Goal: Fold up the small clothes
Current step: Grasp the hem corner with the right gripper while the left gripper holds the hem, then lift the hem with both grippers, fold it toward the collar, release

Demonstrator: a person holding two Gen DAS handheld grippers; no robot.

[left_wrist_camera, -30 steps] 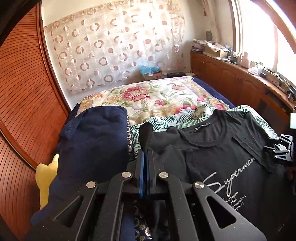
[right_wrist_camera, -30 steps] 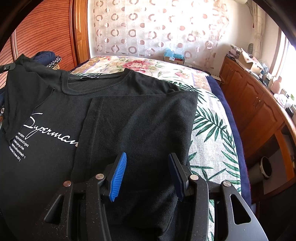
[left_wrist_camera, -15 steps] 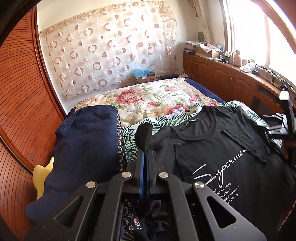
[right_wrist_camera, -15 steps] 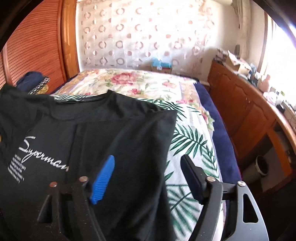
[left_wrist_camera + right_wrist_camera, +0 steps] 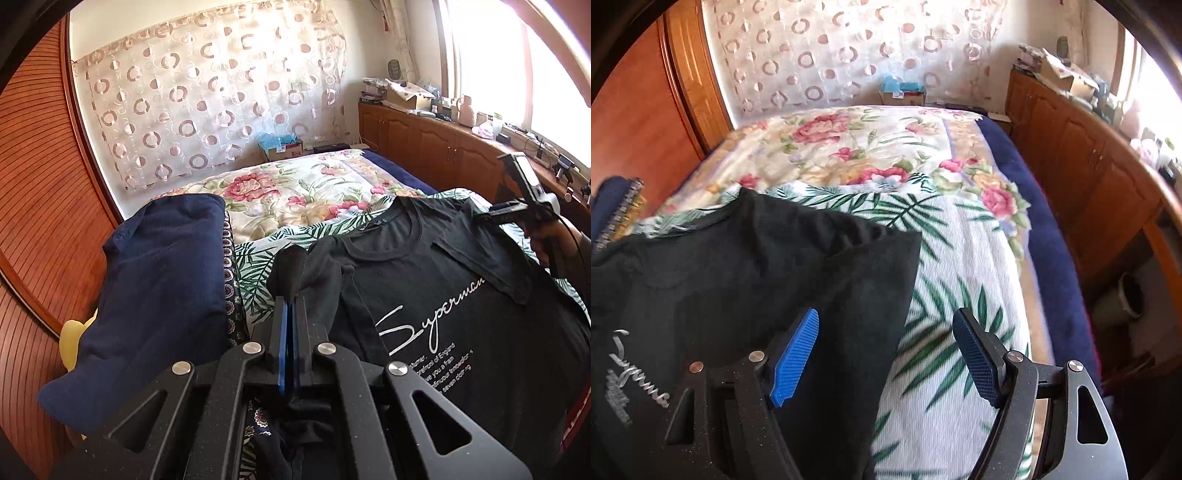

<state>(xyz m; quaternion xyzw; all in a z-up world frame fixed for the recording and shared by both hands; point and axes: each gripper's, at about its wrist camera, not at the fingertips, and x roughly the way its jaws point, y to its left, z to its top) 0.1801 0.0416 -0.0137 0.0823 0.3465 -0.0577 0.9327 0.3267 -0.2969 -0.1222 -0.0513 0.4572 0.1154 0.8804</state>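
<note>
The black cotton T-shirt with white script lettering (image 5: 461, 295) lies spread on the leaf-printed ribbed bedspread (image 5: 964, 266), one sleeve folded flat over its chest. The left gripper (image 5: 291, 295) is clamped tight on a bunched pinch of the shirt's soft sleeve edge, beside the shirt a folded navy knit garment (image 5: 159, 288). The right gripper (image 5: 886, 354) has just been opening; its ridged blue pads (image 5: 794, 354) stand wide and empty, straddling the shirt's straight folded edge.

Both wrist views look down on the bed (image 5: 295, 192).
</note>
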